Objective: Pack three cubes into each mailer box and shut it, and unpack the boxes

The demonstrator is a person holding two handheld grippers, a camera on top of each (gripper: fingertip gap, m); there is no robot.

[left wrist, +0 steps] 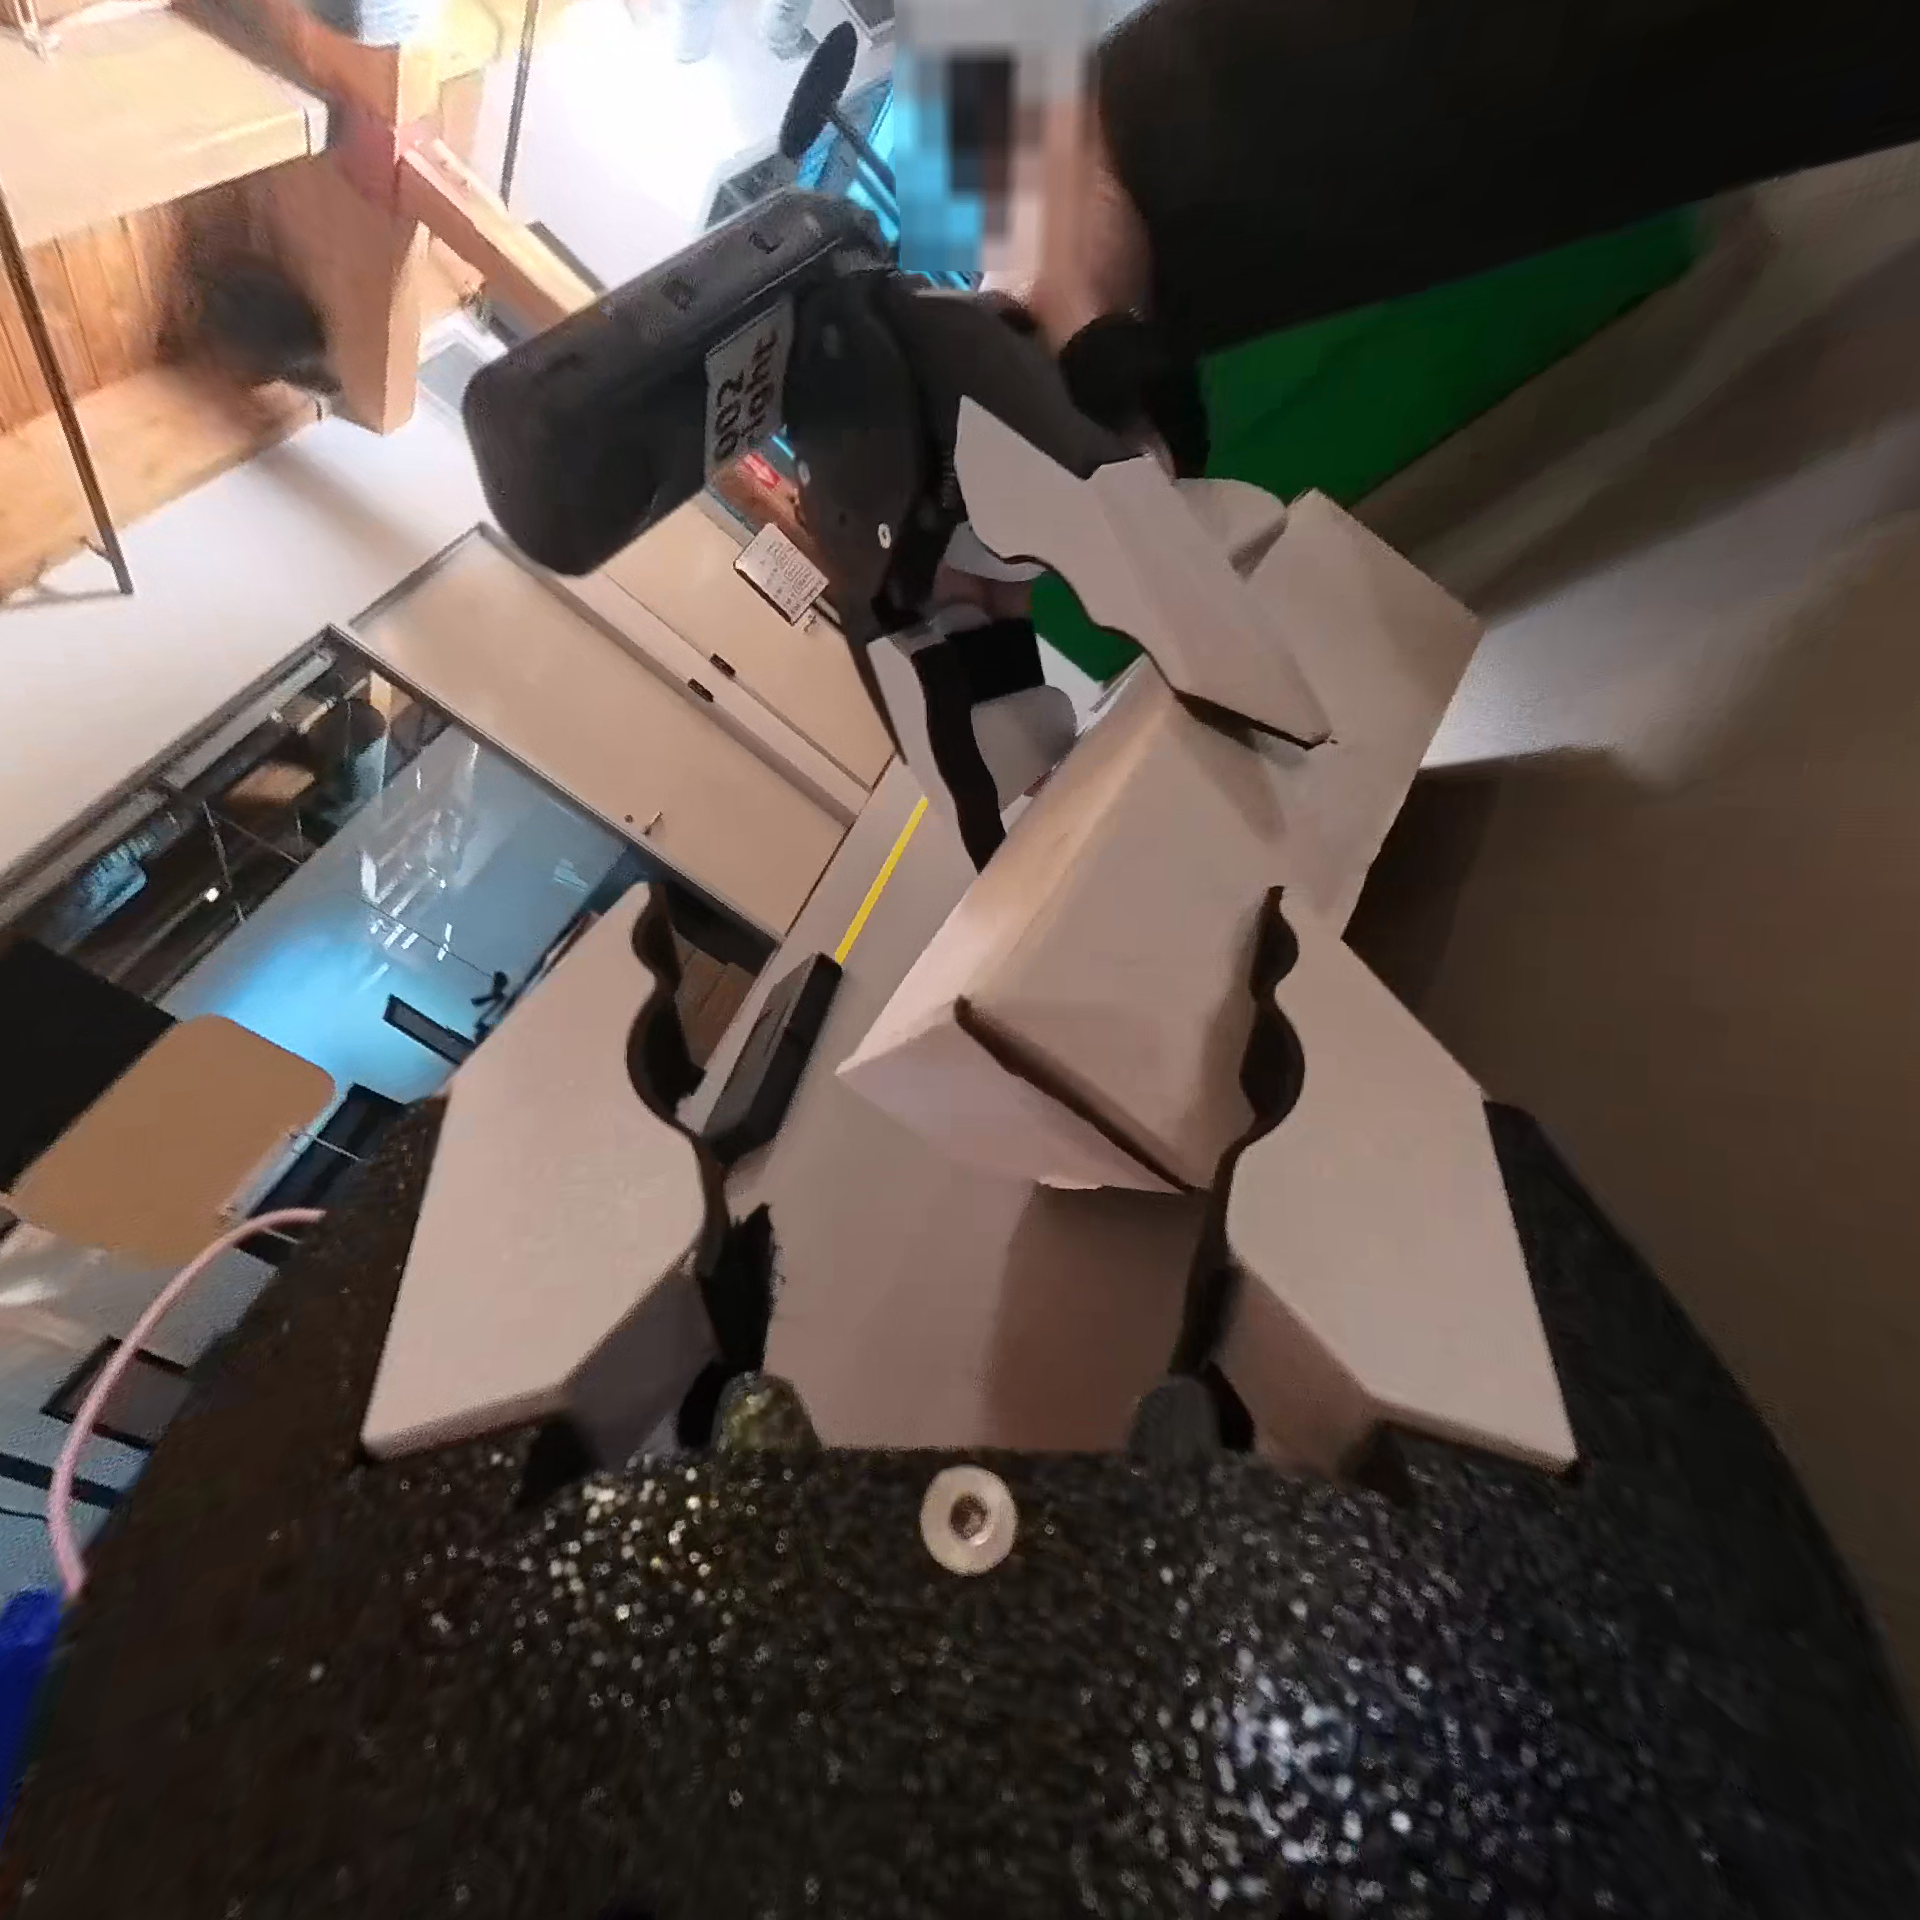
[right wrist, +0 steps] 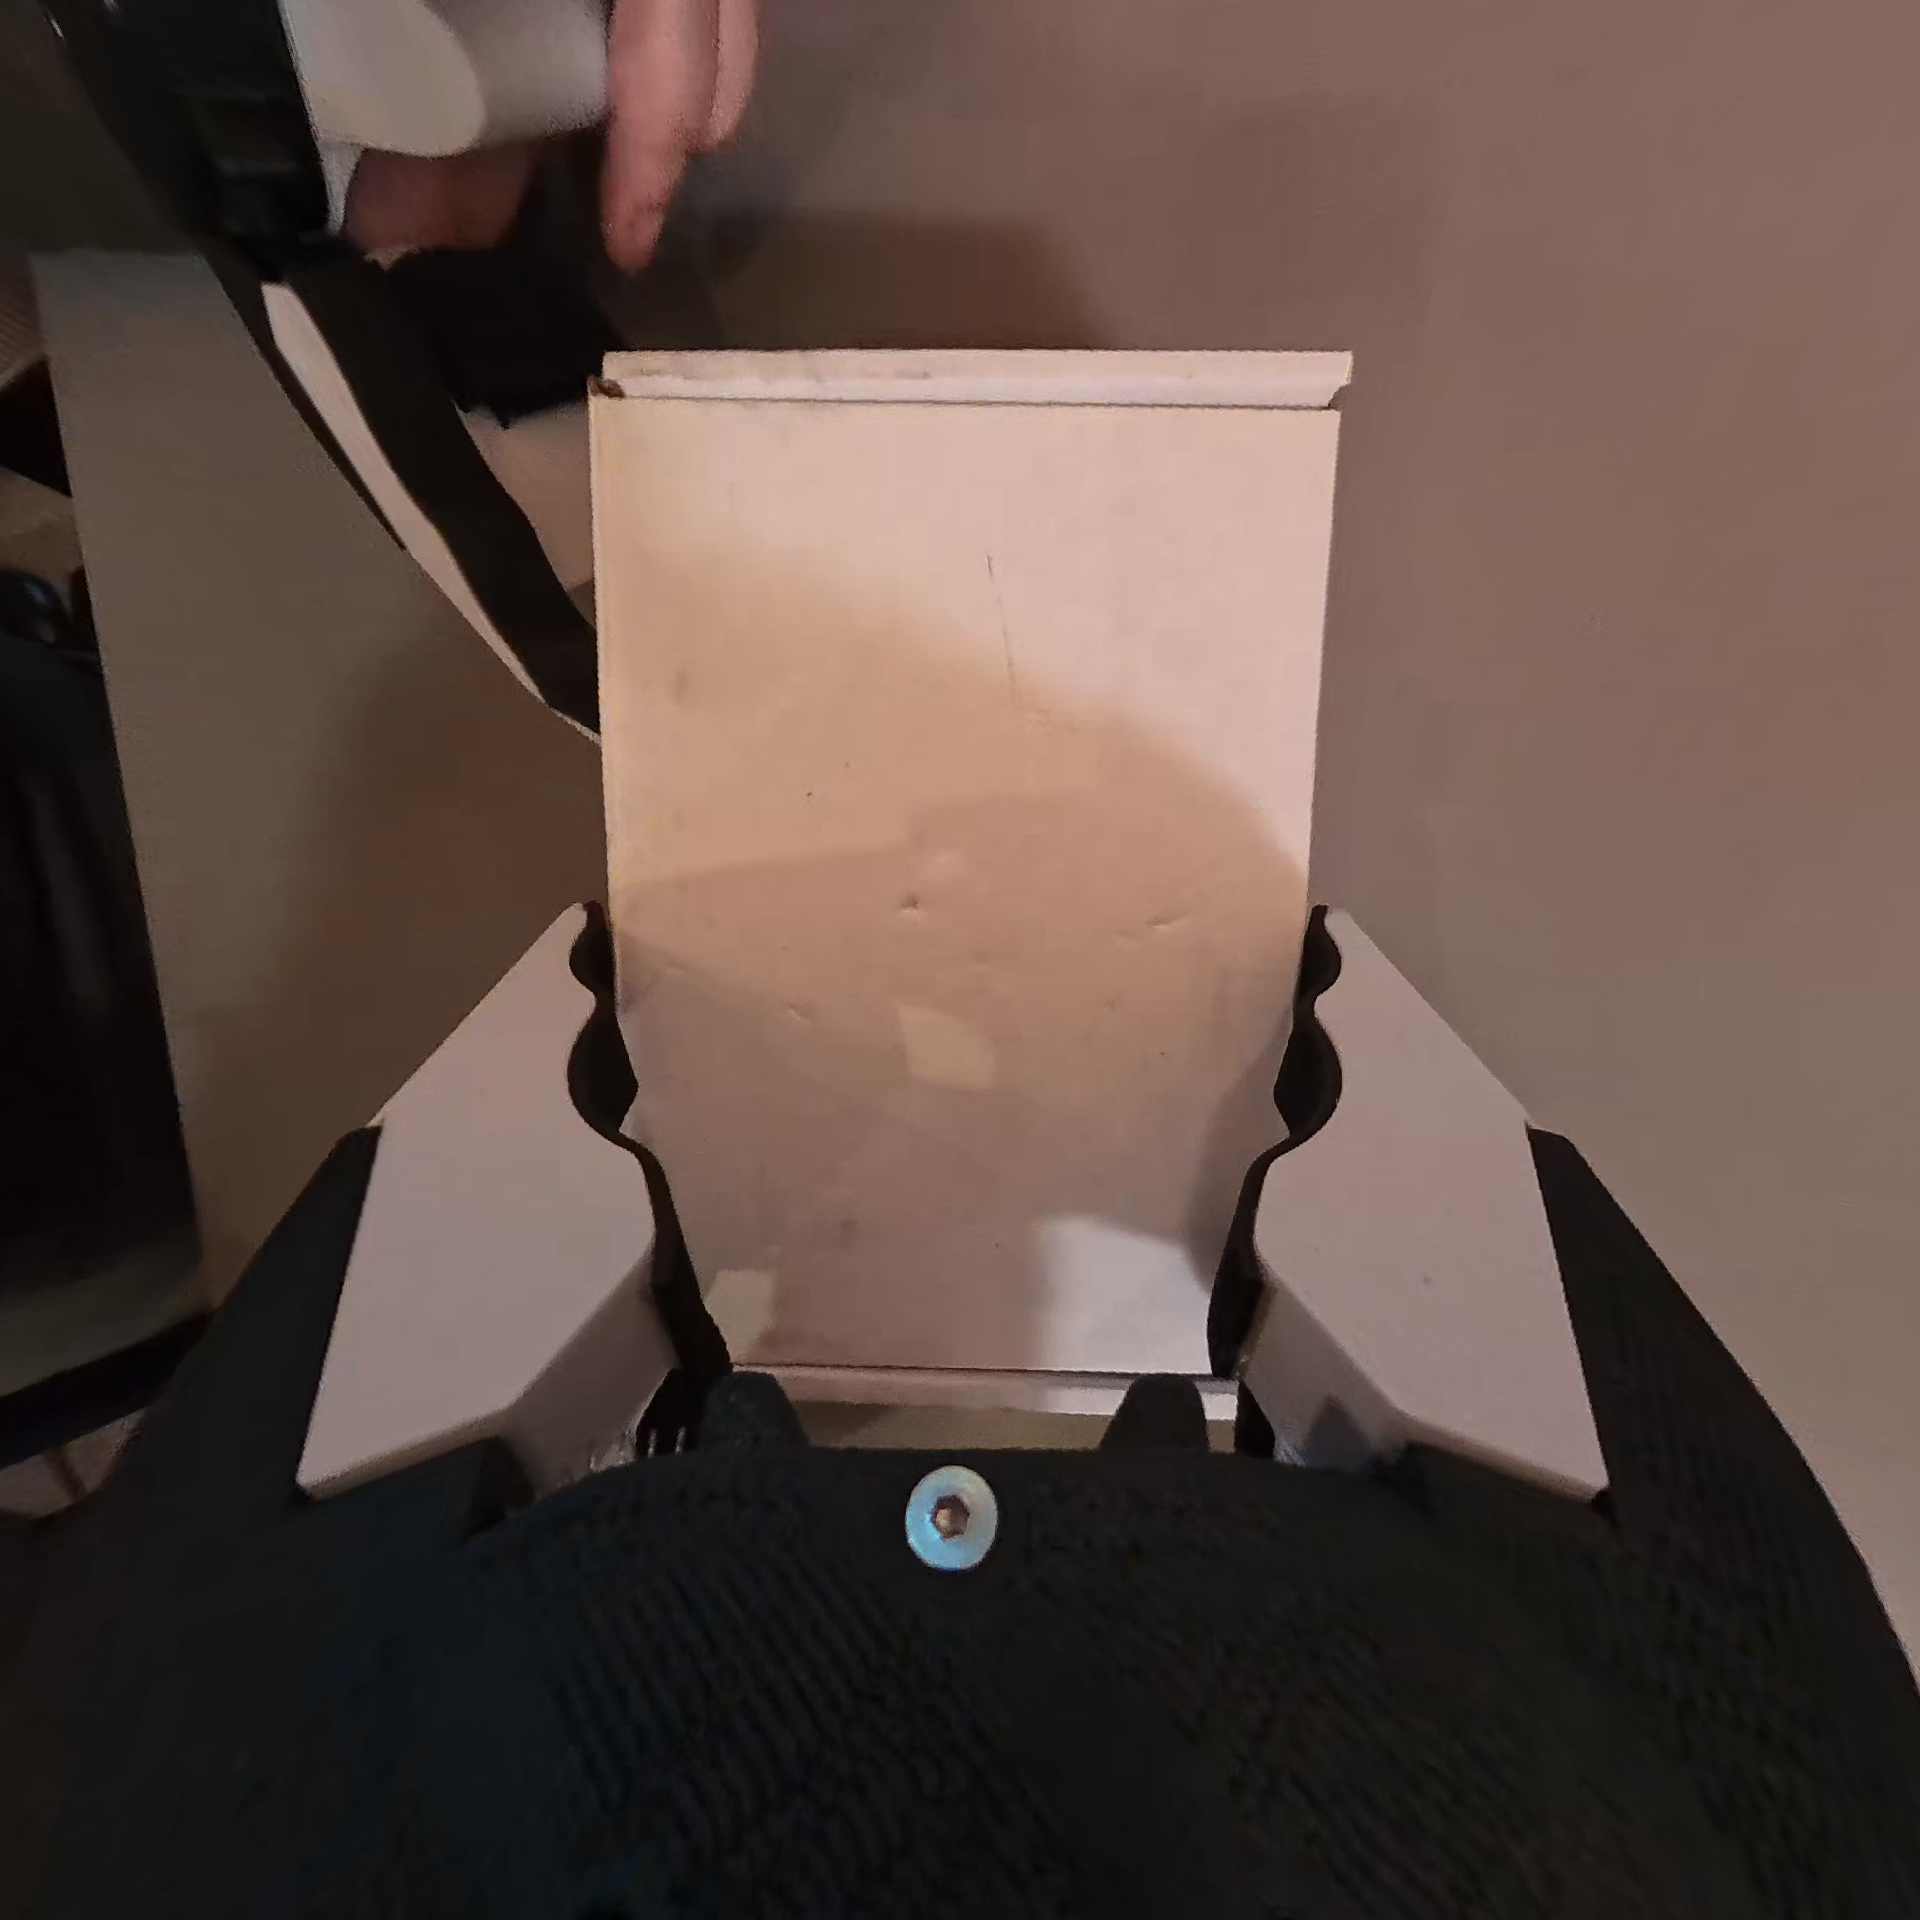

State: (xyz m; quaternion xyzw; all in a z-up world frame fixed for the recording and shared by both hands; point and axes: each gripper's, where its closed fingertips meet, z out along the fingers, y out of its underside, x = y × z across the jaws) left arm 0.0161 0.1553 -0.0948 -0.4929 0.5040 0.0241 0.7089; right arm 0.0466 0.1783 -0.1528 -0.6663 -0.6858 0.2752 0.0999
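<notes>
Right wrist view: white mailer box (right wrist: 961,831), lid down, pinched between right gripper (right wrist: 956,997) pads on both side walls, over beige table (right wrist: 1610,623). Left wrist view: left gripper (left wrist: 956,1049) spread wide, right pad against box, left pad apart; cabinets (left wrist: 644,665) behind.

Background of the room beyond the work surface

In the left wrist view a wooden table (left wrist: 156,135) on thin dark legs stood at the upper left, over a pale floor (left wrist: 239,551). Beige cabinets (left wrist: 644,665) with small handles ran beside glass panels (left wrist: 343,883) tinted blue. A yellow strip (left wrist: 883,883) crossed the surface nearby, and a green panel (left wrist: 1455,364) showed at the upper right. A tan chair seat (left wrist: 177,1132) sat at the left edge, beside a thin pink cable (left wrist: 125,1382).
</notes>
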